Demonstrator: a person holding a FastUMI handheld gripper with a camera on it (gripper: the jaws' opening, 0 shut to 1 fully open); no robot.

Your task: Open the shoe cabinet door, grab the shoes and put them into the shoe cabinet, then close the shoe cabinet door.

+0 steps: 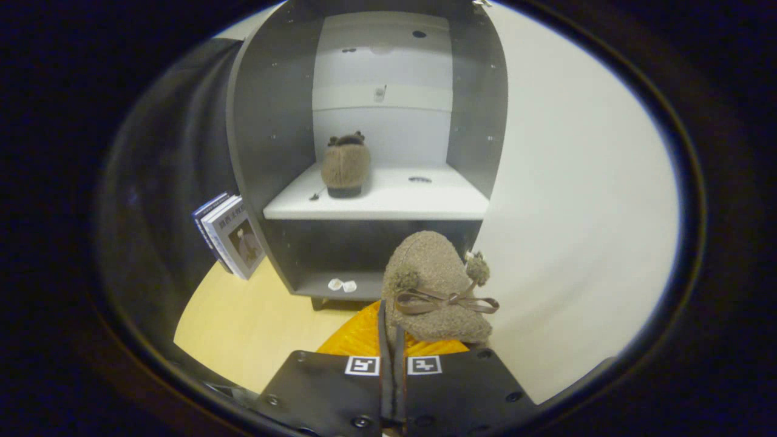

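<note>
The shoe cabinet [364,121] stands open in front of me, its white door [576,200] swung wide to the right, so the opening step looks done. One fuzzy brown shoe [345,170] already sits on the white shelf [388,203], toward the shelf's left side and well back from its front edge, heel toward us. The second shoe [434,285] is just ahead of the gripper [391,340], low in front of the cabinet's dark lower compartment and near the bottom edge of the open door. The claw's fingers are drawn nearly together, with only a thin slit between them, and seem to pinch the shoe's near edge at its left side; I can't quite see the contact, so I'd call it a likely hold, not a sure one. What's left, by my reckoning: carry this shoe up to the shelf beside its mate, let go, then swing the door shut. The shoe itself is a soft, nubbly slipper in taupe, with a thin ribbon bow and two small pompoms on top; it looks light and floppy, likely to sag from a pinch. Some books [230,233] lean at the cabinet's left side on the pale wooden floor [255,328].
</note>
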